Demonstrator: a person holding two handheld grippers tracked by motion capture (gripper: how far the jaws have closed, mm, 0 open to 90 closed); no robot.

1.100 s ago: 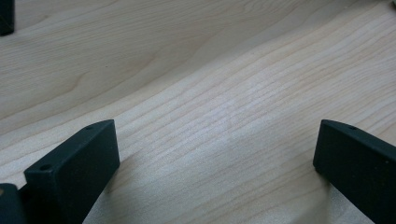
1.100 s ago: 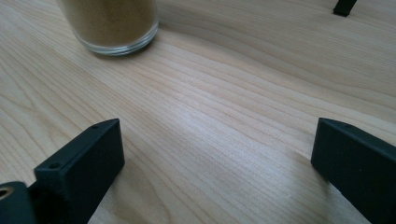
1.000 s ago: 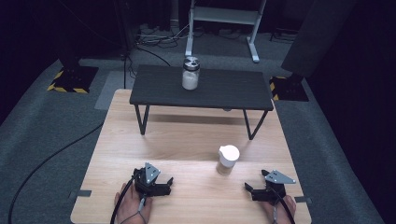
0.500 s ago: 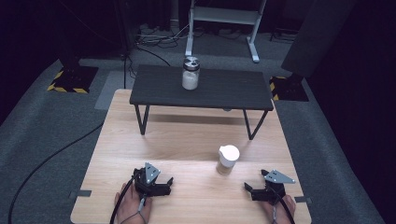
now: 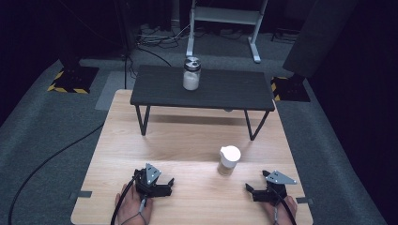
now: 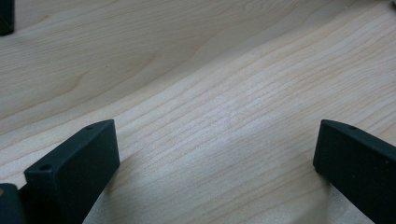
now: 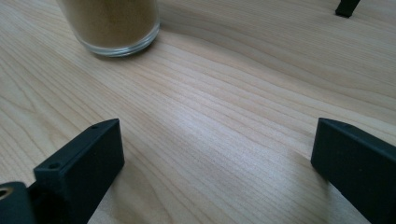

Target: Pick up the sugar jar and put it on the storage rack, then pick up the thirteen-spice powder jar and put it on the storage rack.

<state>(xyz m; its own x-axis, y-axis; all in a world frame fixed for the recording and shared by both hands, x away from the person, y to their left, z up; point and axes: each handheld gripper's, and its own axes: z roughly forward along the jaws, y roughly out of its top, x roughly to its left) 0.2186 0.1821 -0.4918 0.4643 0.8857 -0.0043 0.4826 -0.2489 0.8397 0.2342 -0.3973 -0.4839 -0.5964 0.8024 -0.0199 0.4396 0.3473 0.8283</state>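
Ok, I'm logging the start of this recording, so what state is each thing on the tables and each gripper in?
Left gripper: open, holding nothing, resting on the wooden table.
Right gripper: open, holding nothing, resting on the wooden table.
Glass jar with white lid: upright, lid on, brown powder inside, untouched.
Jar with metal lid: upright on the black side table, closed, white contents.

A pale wooden table stands on grey carpet. At twelve o'clock, a low black side table spans its far edge. Beyond, a white metal frame and tangled cables sit in darkness; yellow-black hazard tape lies at ten o'clock.
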